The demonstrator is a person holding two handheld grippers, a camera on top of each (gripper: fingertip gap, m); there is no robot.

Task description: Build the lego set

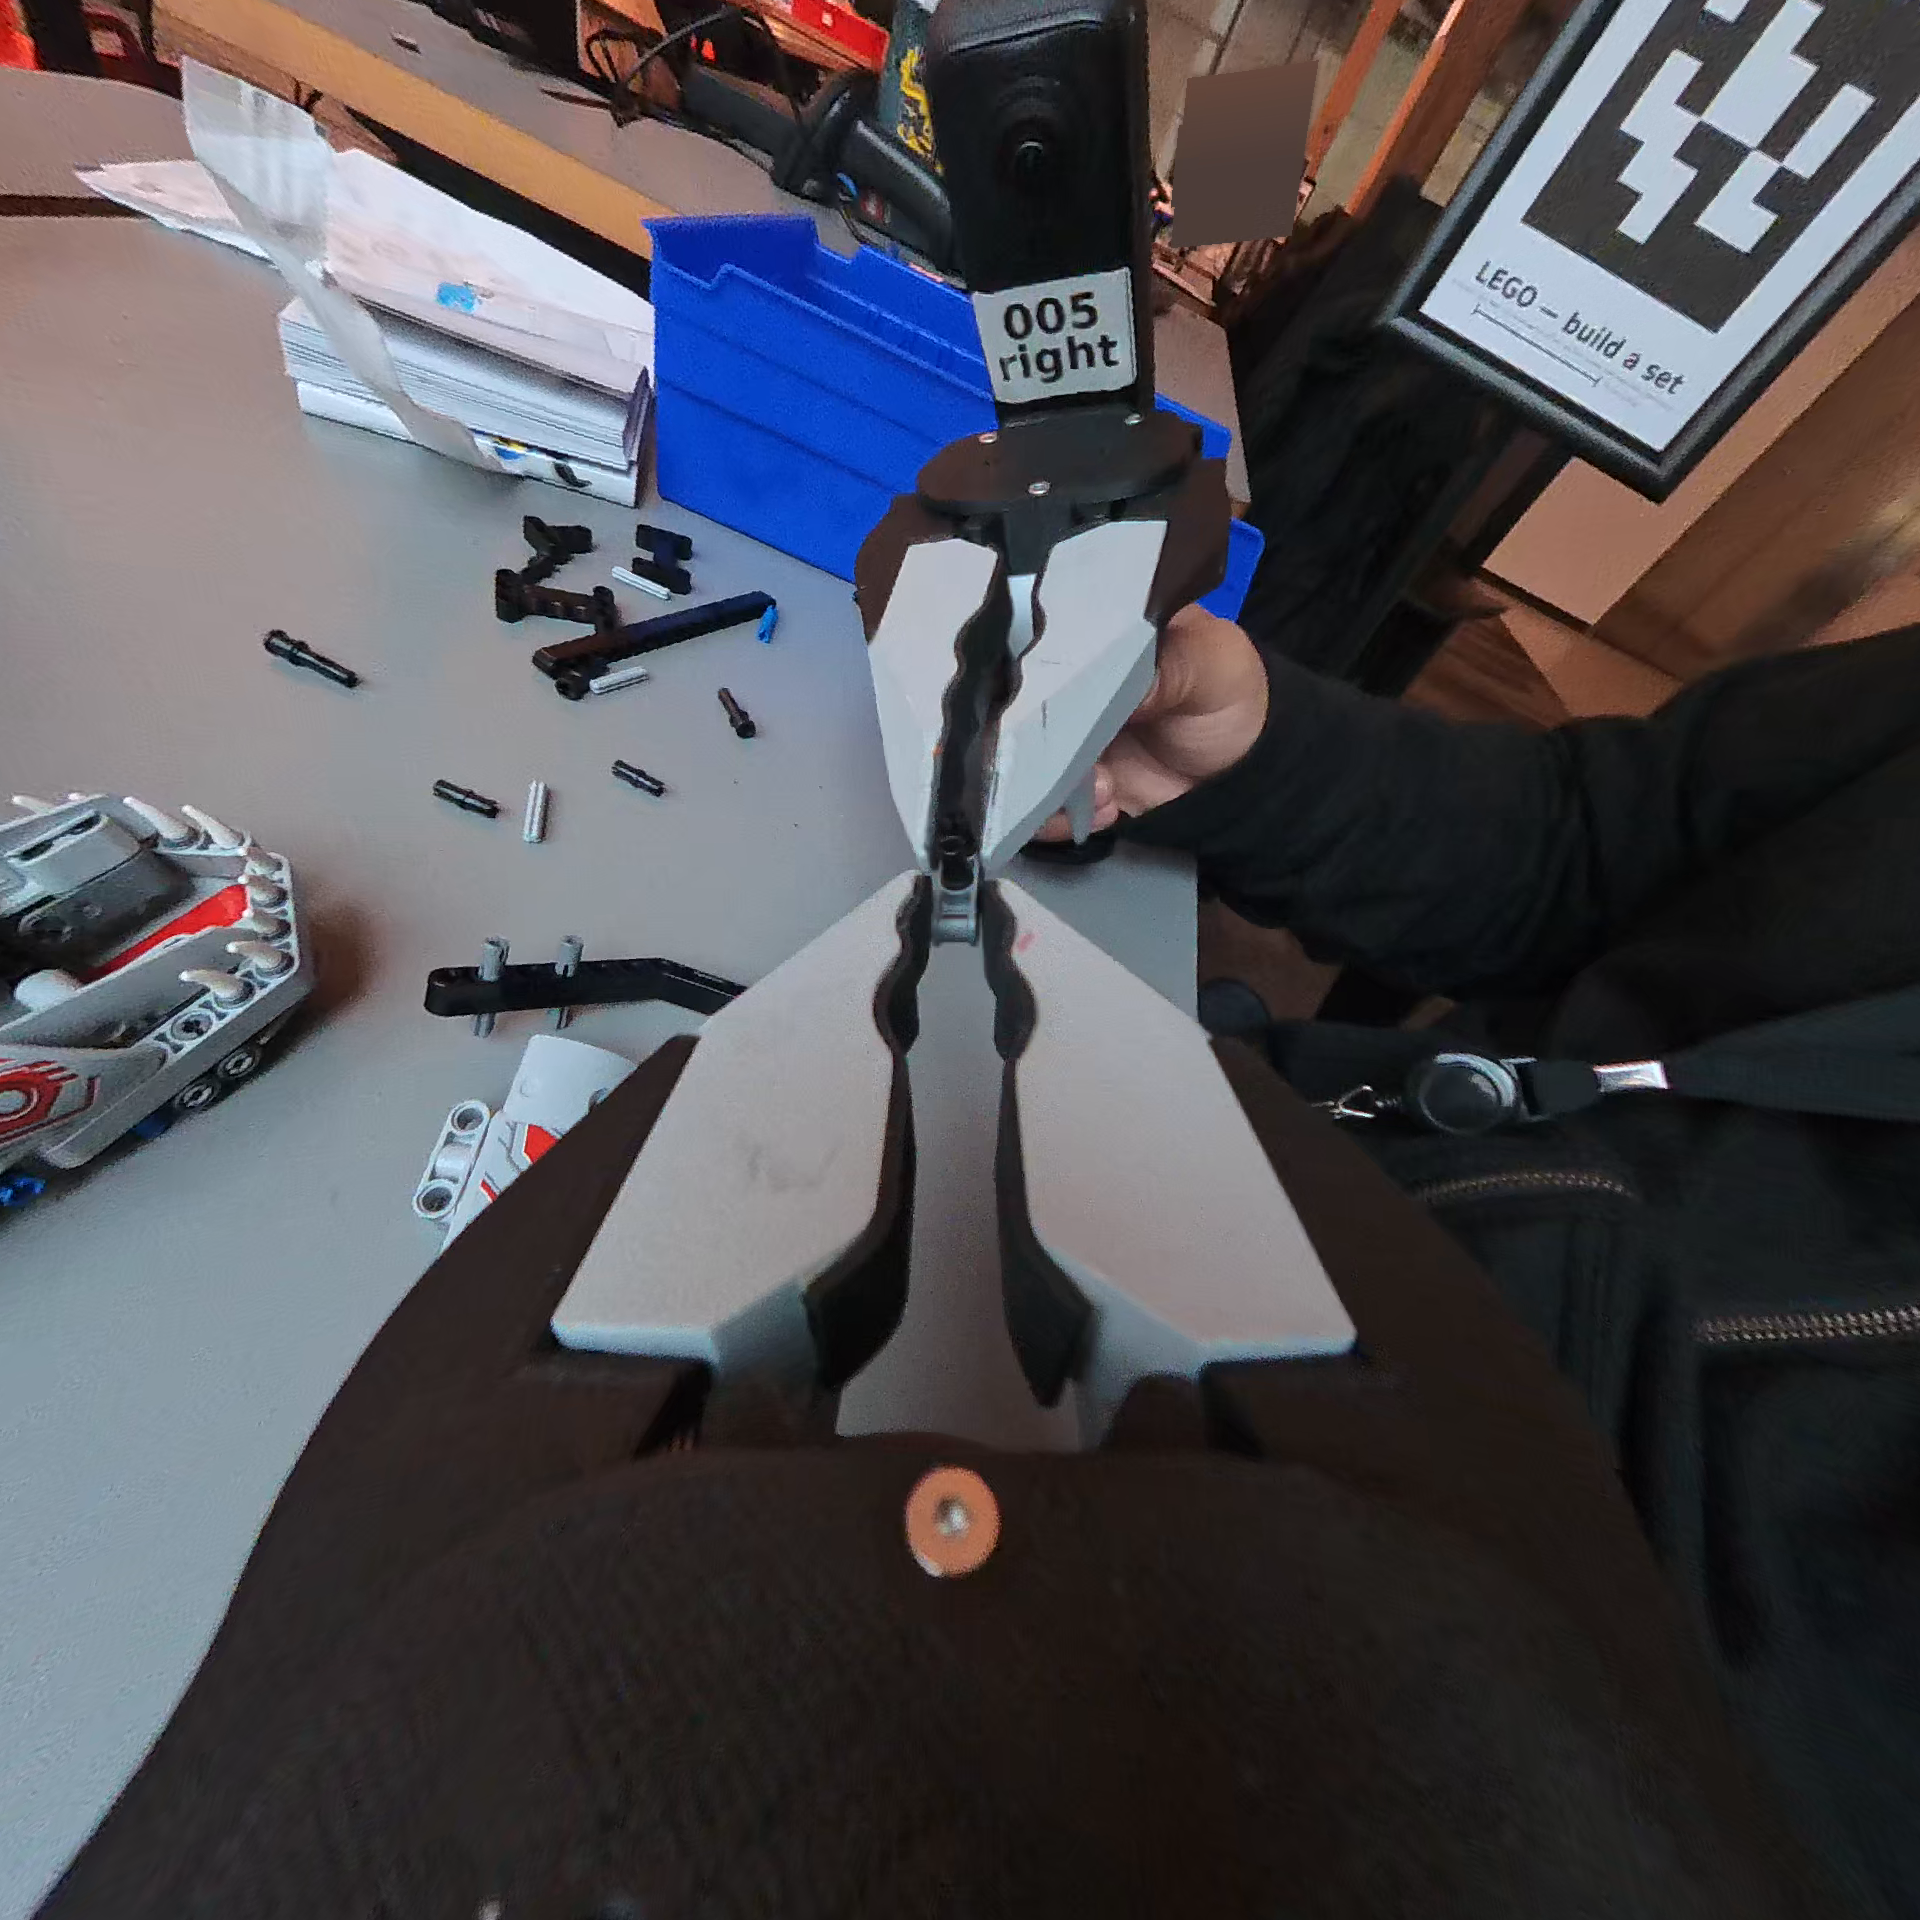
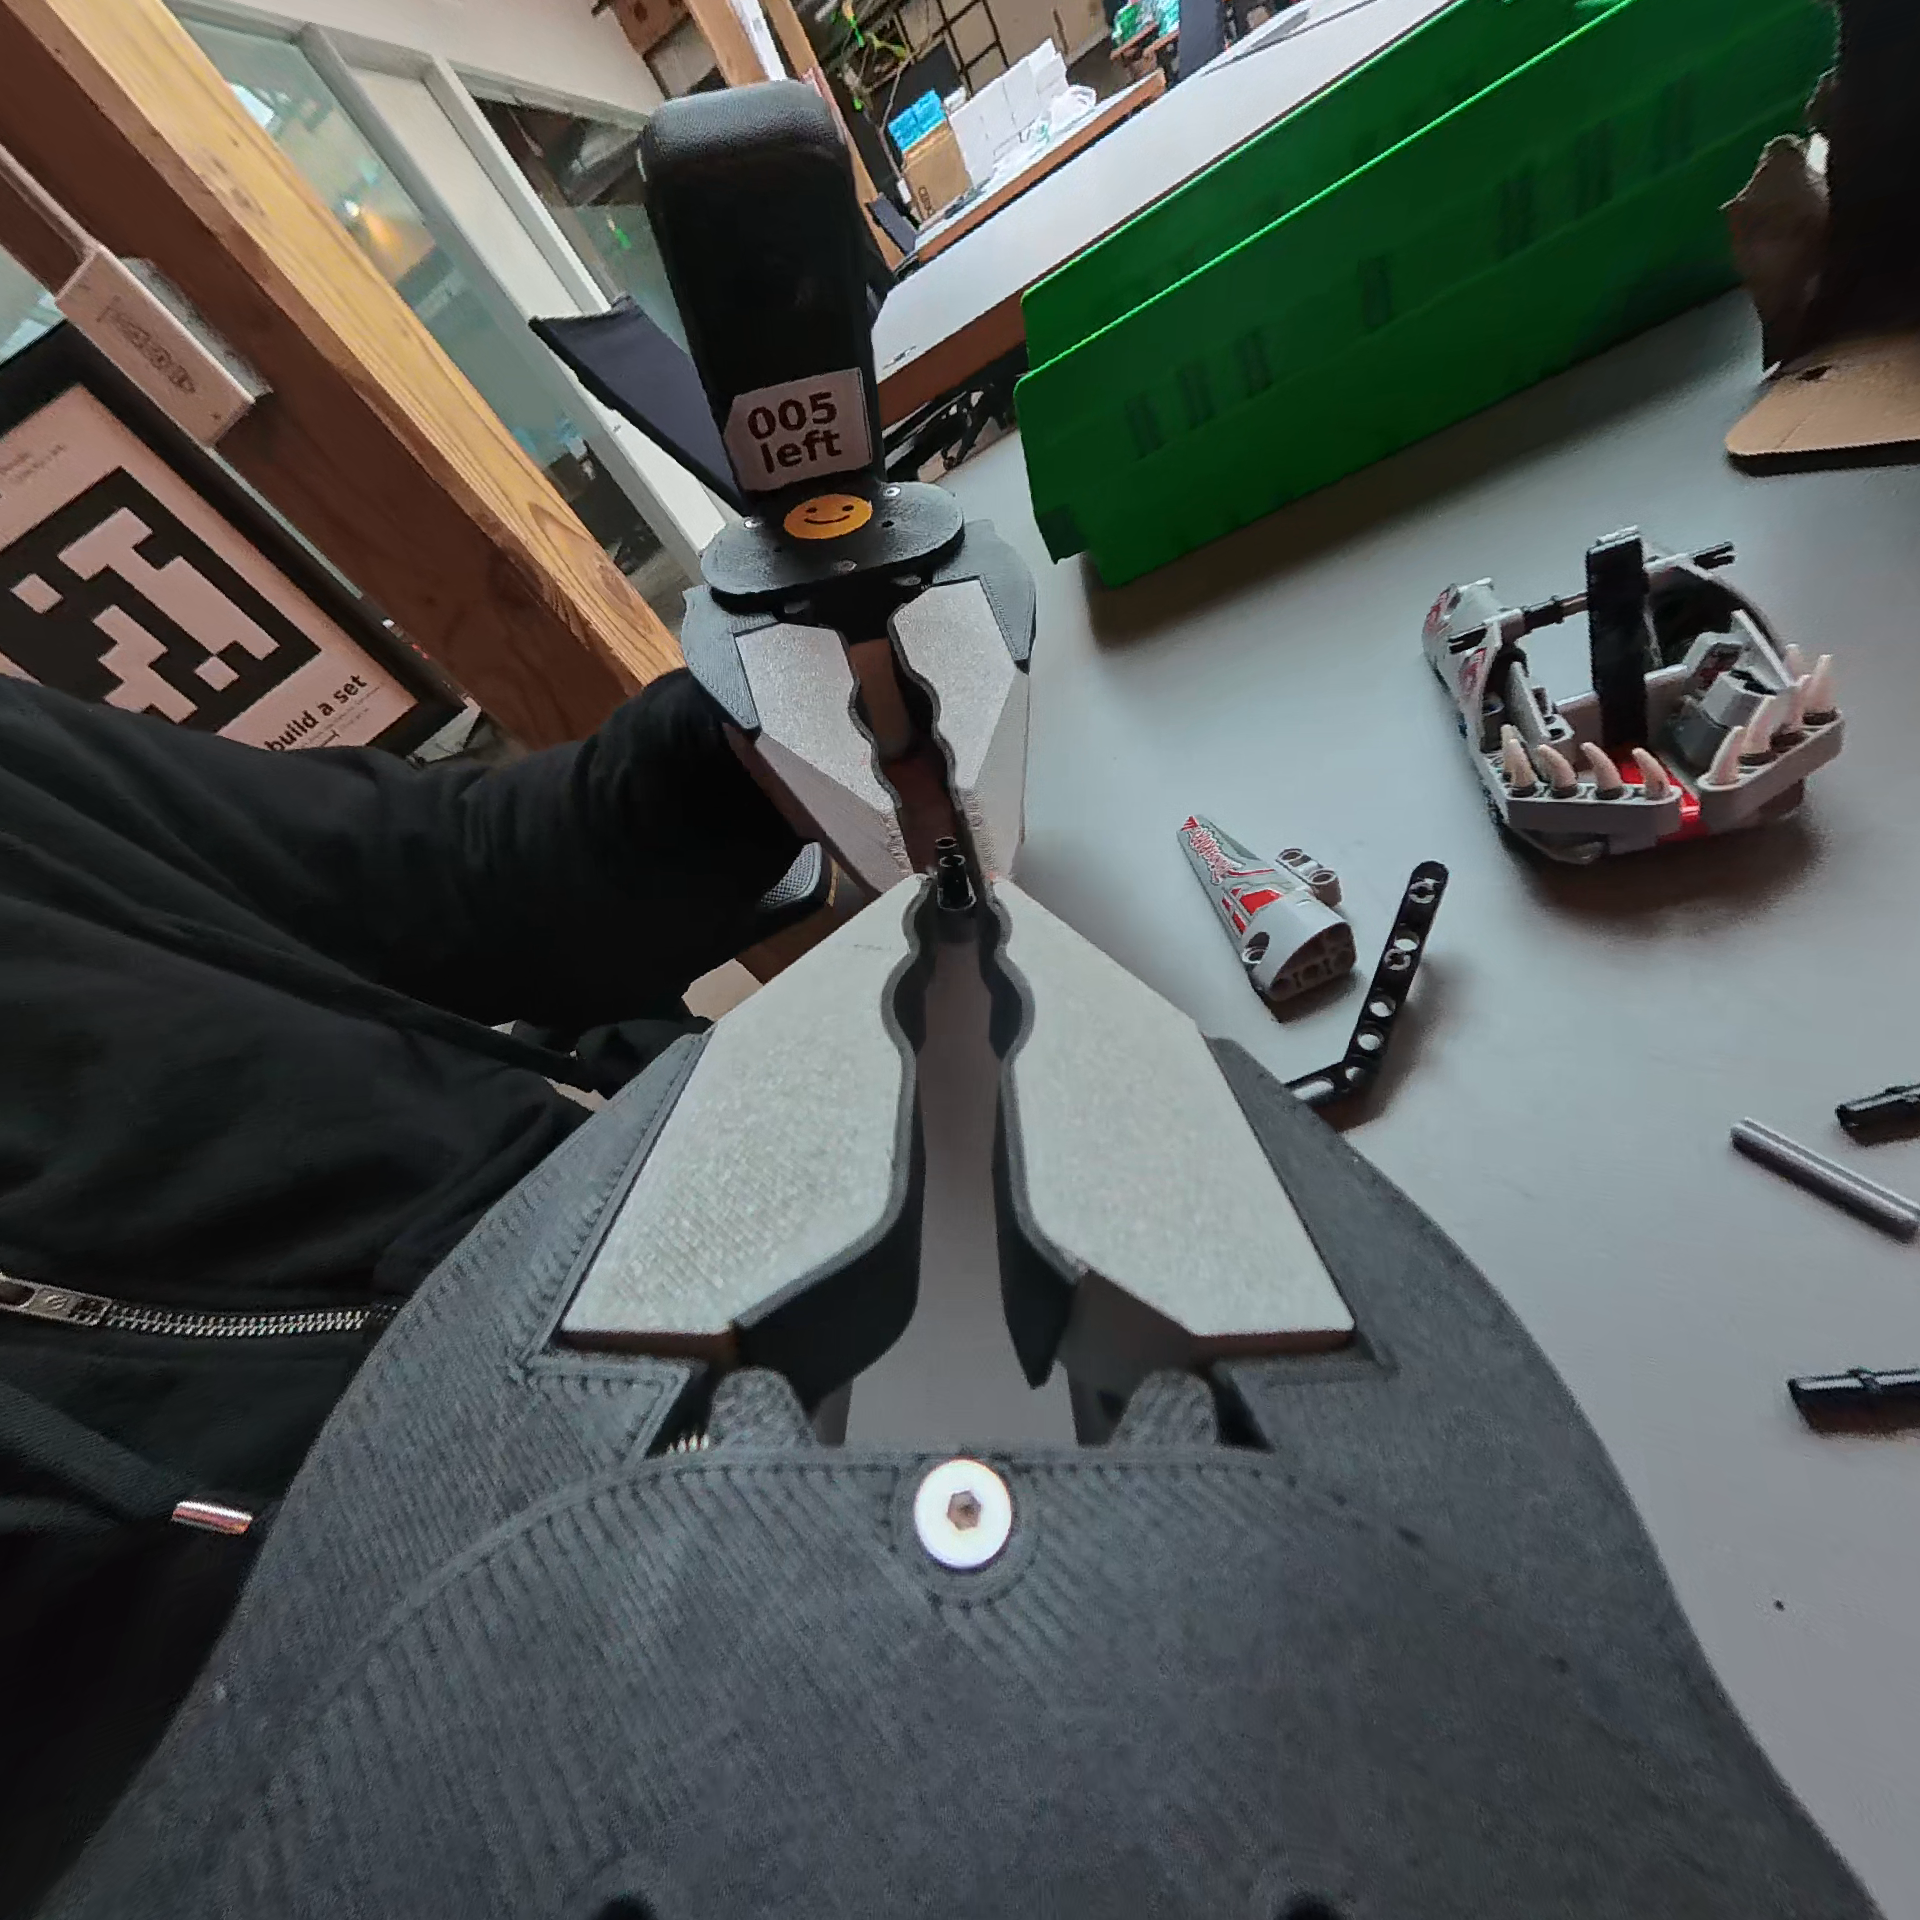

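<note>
Bearing labels (image 1: pixel 1058 338) — left claw (image 1: pixel 954 896), right claw (image 2: pixel 954 902)

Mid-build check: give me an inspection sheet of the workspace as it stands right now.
Surface: grey table, loose parts scattered on it.
Job's things: part-built vehicle with white spikes; loose panel; black beam; black beam with two grey pins; pile of black parts.
Clutter: booklet stack, blue bin, green bin, cardboard.
Grippers: left gripper shut on a small grey piece; right gripper shut on a small black pin; tips meet nose to nose above the table edge.
Cables: dark cables on the far bench.
Surroundings: framed marker sign, wooden post, person's black jacket.
</note>
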